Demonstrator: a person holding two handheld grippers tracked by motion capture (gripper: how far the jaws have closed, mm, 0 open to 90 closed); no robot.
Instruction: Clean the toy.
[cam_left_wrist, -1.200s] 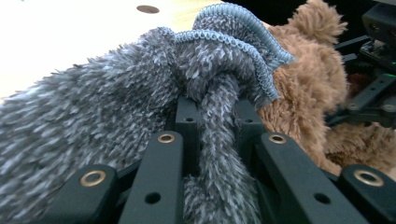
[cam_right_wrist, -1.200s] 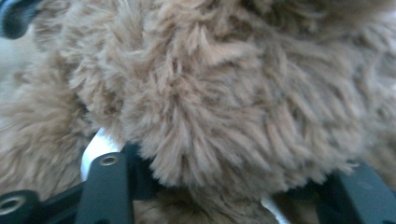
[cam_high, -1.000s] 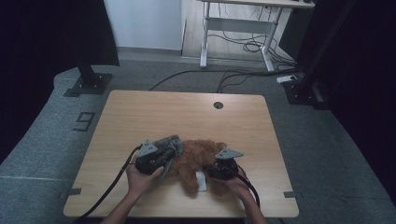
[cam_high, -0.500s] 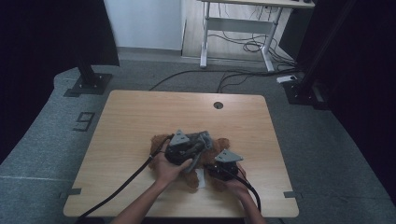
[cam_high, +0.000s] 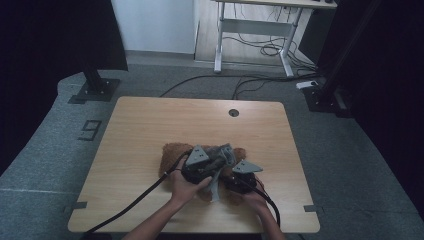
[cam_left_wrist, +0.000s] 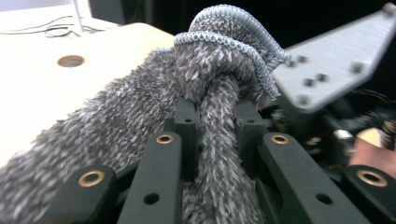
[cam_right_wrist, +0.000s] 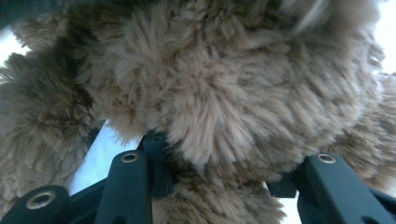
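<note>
A brown plush toy (cam_high: 170, 152) lies on the wooden table (cam_high: 150, 120) near its front. My left gripper (cam_high: 224, 159) is over the toy and shut on a grey fuzzy knitted cloth (cam_high: 216, 186), which hangs down in a strip. In the left gripper view the jaws (cam_left_wrist: 215, 121) pinch a bunched fold of that cloth (cam_left_wrist: 224, 51). My right gripper (cam_high: 234, 176) is just right of it, low on the toy. Its jaws (cam_right_wrist: 219, 177) have just been closing, and brown fur (cam_right_wrist: 224, 84) bulges between them, pressed by the pads.
A round cable hole (cam_high: 233, 112) sits at the table's far edge. Behind the table are a white desk frame (cam_high: 255, 30) and loose cables on the floor. Black stand feet (cam_high: 95, 87) flank the table. Both grippers' cables trail off the front edge.
My left gripper carried the grey cloth to the right and a little up, from the toy's left side to over its middle, close to the right gripper. The right gripper stayed put.
</note>
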